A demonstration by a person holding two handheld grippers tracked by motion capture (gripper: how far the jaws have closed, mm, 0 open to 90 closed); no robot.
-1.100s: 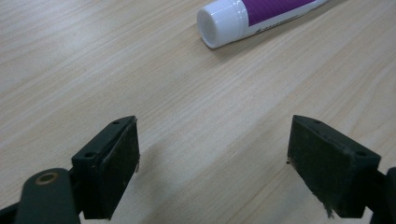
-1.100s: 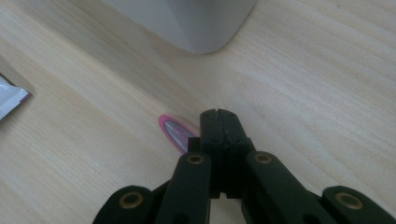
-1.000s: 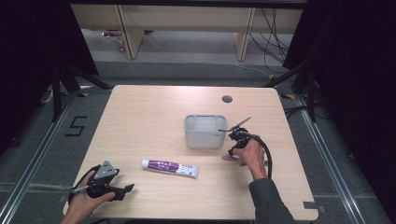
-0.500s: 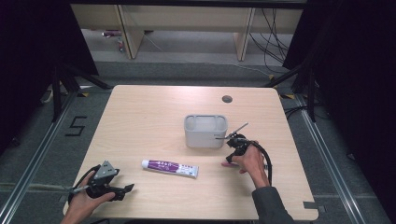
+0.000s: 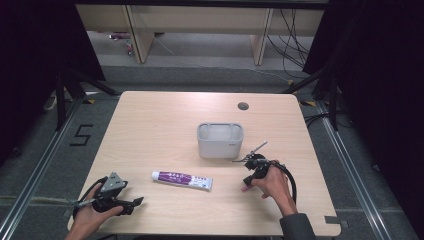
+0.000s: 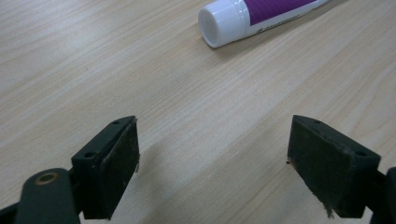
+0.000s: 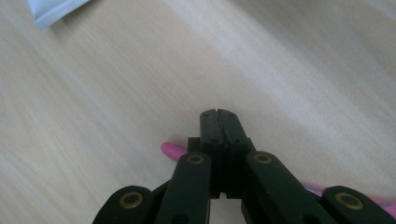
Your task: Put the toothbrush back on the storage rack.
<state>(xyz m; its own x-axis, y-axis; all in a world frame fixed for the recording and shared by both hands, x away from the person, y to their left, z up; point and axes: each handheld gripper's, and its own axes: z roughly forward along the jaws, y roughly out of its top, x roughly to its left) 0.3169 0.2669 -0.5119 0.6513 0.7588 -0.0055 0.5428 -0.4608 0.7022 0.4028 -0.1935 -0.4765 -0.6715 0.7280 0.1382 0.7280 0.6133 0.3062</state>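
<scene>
One tube (image 5: 182, 180) of toothpaste is lying on one table (image 5: 160, 125). One grey box (image 5: 220, 140) is sitting there too. One pink stick (image 7: 173, 150) is peeking out. Two grippers are showing, left (image 5: 134, 202) and right (image 7: 218, 113).

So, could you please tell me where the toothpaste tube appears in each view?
High view: the toothpaste tube lies front of centre, before the grey holder.
Left gripper view: its white-capped end is at the top, beyond the open jaws.
Right gripper view: not in it.
Shared landmark: the wooden tabletop.
</scene>
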